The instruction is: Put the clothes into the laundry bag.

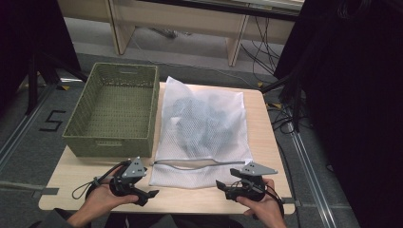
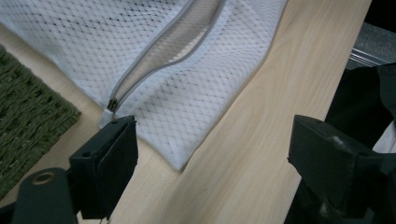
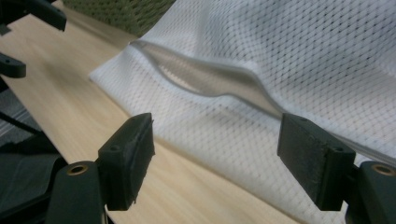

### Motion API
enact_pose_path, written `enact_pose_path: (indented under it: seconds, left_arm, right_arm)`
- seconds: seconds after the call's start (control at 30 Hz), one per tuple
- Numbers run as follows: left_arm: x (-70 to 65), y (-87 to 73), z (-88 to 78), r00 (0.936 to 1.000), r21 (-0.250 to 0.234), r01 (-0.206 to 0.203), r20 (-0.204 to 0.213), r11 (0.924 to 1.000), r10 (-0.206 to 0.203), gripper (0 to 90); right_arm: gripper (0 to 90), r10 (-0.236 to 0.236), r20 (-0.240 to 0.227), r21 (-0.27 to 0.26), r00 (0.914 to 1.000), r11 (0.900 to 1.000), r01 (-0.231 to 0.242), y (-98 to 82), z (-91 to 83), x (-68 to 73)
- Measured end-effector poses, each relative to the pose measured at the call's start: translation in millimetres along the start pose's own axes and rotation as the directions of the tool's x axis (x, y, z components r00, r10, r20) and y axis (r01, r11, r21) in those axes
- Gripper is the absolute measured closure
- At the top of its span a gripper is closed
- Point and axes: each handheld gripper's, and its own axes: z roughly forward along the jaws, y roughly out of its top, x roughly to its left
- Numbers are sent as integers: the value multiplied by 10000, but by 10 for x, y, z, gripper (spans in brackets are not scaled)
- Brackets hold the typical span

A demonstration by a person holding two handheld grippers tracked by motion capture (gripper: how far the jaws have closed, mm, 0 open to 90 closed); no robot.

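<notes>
White mesh laundry bag [image 1: 202,133] lies mid-table [image 1: 266,142] holding bluish clothes, beside an empty green woven basket [image 1: 114,109]. Left gripper view shows its zip pull [image 2: 112,103]. Left hand-held gripper [image 1: 147,192] and right hand-held gripper [image 1: 223,187] gape wide, holding nothing.

Soft, even overhead light falls on the pale table [image 1: 266,137], which reads brightest in the high view, while everything beyond its left and right edges sinks into near-black. Shadows on the table are faint and diffuse, with no harsh glare. In both gripper views the near black jaws are slightly soft while the mesh bag [image 3: 299,56] on the table stays sharp.
</notes>
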Motion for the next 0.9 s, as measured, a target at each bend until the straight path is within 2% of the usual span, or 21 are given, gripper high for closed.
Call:
enact_pose_path:
  seconds: [0.03, 0.07, 0.1, 0.13, 0.17, 0.2, 0.27, 0.3, 0.33, 0.4, 0.5, 0.57, 0.6, 0.87, 0.9]
  left_arm:
    - [0, 0, 0, 10000, 0, 0, 0, 10000, 0, 152]
    - [-7, 6, 5, 9999, -87, 101, 41, 9999, -101, 152]
    - [8, 7, 1, 10000, -36, -34, -33, 10000, 34, 152]
    - [6, 2, 3, 9999, -45, 118, 3, 9999, -118, 152]
    - [6, 2, 3, 9999, -45, 118, 3, 9999, -118, 152]
    - [25, -1, 3, 9999, 24, 133, -111, 9999, -133, 152]
    - [26, -2, 5, 9997, -21, 206, -138, 9998, -206, 152]
    - [36, 0, 0, 9997, 46, 149, -181, 9999, -148, 152]
    - [34, 4, 2, 9998, 45, 107, -171, 9999, -106, 152]
    - [24, 5, 10, 9998, -13, 170, -83, 9999, -170, 152]
    - [30, 5, 25, 9999, 110, 27, -103, 9999, -26, 152]
    - [26, 7, 26, 10000, 35, 75, -52, 10000, -75, 152]
    - [27, 7, 24, 10000, 28, 72, -62, 10000, -72, 152]
    - [27, 6, 37, 10000, 127, -15, -23, 9999, 15, 152]
    - [23, 4, 40, 10000, 126, 53, -25, 9999, -53, 152]
  right_arm:
    - [278, 249, -68, 115, 9997, 9996, -249, -16, -5, 44]
    - [277, -49, -10, 109, 10000, 9999, 49, -22, -6, 41]
    - [277, -172, -36, 81, 9998, 9998, 172, -31, 2, 54]
    - [274, -456, 78, 72, 9989, 9989, 456, -33, 5, 53]
    - [274, -456, 78, 72, 9989, 9989, 456, -33, 5, 53]
    - [270, -436, -153, 262, 9989, 9987, 439, -35, 26, 66]
    - [270, -529, -100, 331, 9986, 9980, 532, -32, 25, 69]
    - [270, -389, -10, 376, 9992, 9985, 389, -34, 28, 96]
    - [270, -747, -45, 354, 9972, 9966, 748, -33, 46, 81]
    - [270, -911, 134, 381, 9958, 9952, 905, -31, 41, 81]
    - [270, -749, 142, 528, 9971, 9959, 741, -27, 32, 76]
    - [270, -997, 224, 358, 9948, 9945, 988, -28, 44, 55]
    - [270, -935, 74, 437, 9956, 9947, 931, -27, 47, 55]
    - [270, -995, 133, 475, 9950, 9940, 987, -26, 54, 43]
    - [270, -786, 138, 517, 9968, 9956, 778, -30, 52, 56]
